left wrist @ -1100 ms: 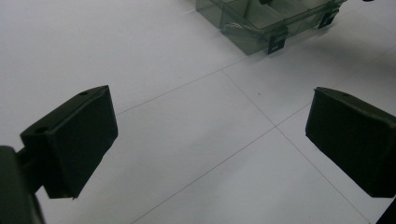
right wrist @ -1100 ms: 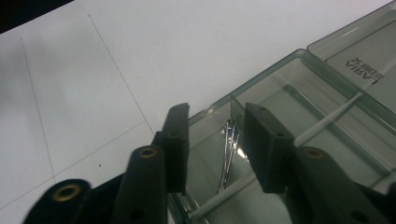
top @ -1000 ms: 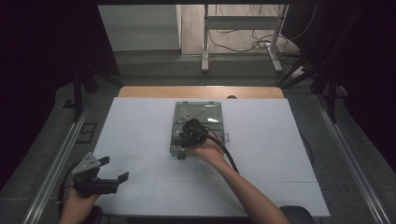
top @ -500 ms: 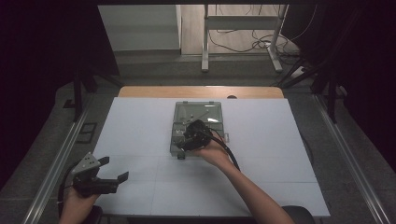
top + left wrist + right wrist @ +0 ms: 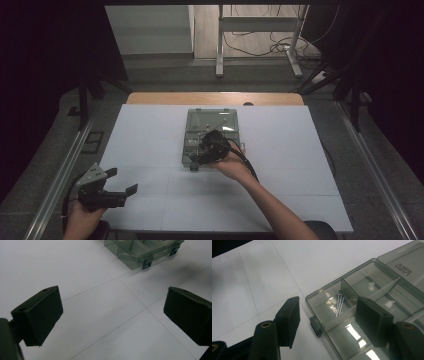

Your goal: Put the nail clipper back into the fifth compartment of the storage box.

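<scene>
A clear grey compartment box [image 5: 223, 116] lies open in the middle of the white table. My right gripper [image 5: 200, 154] hovers over the box's near left corner. In the right gripper view its jaws [image 5: 329, 312] have just been opening and stand open astride that corner of the box [image 5: 322, 293], pressing on nothing. A few thin metal pins [image 5: 339, 304] lie in the corner compartment between them. My left gripper [image 5: 123, 181] rests open at the table's near left, and its jaws [image 5: 113, 307] have only bare table between them. The box [image 5: 140, 251] sits farther off in that view.
The white table [image 5: 150, 140] has thin grid lines and a wooden strip along its far edge. A small latch [image 5: 315, 327] sticks out from the box's front wall. Metal rails run along both sides of the table. A stand and cables are on the floor beyond.
The right gripper has shifted slightly over the box's near corner and its jaws look wider. The left gripper has not moved.
</scene>
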`<state>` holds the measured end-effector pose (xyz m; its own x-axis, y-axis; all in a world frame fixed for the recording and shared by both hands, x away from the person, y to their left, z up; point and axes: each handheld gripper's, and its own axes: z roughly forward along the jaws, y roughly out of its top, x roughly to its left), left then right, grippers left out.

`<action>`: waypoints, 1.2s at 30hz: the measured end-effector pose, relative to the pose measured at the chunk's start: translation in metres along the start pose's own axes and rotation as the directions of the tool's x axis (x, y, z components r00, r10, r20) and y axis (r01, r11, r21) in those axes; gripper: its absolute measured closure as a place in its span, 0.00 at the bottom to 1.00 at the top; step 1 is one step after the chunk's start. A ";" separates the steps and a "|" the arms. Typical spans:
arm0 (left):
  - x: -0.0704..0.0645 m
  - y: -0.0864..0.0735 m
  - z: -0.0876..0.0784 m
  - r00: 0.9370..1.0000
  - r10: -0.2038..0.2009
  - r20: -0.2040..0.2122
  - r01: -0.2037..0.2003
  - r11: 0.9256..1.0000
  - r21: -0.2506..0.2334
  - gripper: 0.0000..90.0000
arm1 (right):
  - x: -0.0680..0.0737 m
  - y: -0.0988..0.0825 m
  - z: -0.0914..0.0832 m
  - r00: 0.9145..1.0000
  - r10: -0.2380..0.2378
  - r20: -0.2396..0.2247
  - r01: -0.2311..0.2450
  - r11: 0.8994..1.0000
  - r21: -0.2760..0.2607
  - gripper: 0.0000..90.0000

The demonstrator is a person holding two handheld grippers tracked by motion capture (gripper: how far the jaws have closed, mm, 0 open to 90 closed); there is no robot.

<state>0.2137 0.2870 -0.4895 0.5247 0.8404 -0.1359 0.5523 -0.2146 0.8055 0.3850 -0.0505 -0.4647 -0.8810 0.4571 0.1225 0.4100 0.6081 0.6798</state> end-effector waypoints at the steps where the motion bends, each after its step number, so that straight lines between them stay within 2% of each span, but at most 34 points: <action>1: 0.000 0.000 0.000 1.000 0.001 -0.001 -0.001 1.000 0.001 0.03 | 0.000 0.000 -0.001 1.000 -0.001 0.000 0.001 1.000 -0.003 0.39; 3: 0.000 0.000 0.000 1.000 -0.001 0.000 0.001 1.000 0.000 0.03 | 0.000 -0.002 -0.003 1.000 0.016 -0.009 -0.017 1.000 -0.006 0.39; 14: 0.000 0.000 0.000 1.000 -0.001 0.001 0.001 1.000 -0.001 0.03 | -0.002 -0.010 -0.019 1.000 0.016 -0.002 -0.016 0.999 -0.032 0.33; 19: 0.000 0.000 0.000 1.000 -0.001 0.001 0.001 1.000 0.000 0.03 | -0.003 -0.013 -0.026 0.999 0.028 -0.018 -0.029 0.999 -0.025 0.31; 27: 0.000 0.000 0.000 1.000 -0.001 0.002 0.001 1.000 0.000 0.03 | -0.002 -0.017 -0.038 0.999 0.031 -0.013 -0.031 0.999 -0.031 0.21; 36: 0.000 0.000 0.000 1.000 -0.003 0.004 0.003 1.000 0.000 0.03 | -0.004 -0.025 -0.049 0.999 0.043 0.000 -0.043 0.999 -0.033 0.16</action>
<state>0.2139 0.2873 -0.4894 0.5256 0.8391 -0.1403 0.5536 -0.2120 0.8054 0.3666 -0.0997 -0.4465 -0.8625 0.4828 0.1516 0.4394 0.5661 0.6975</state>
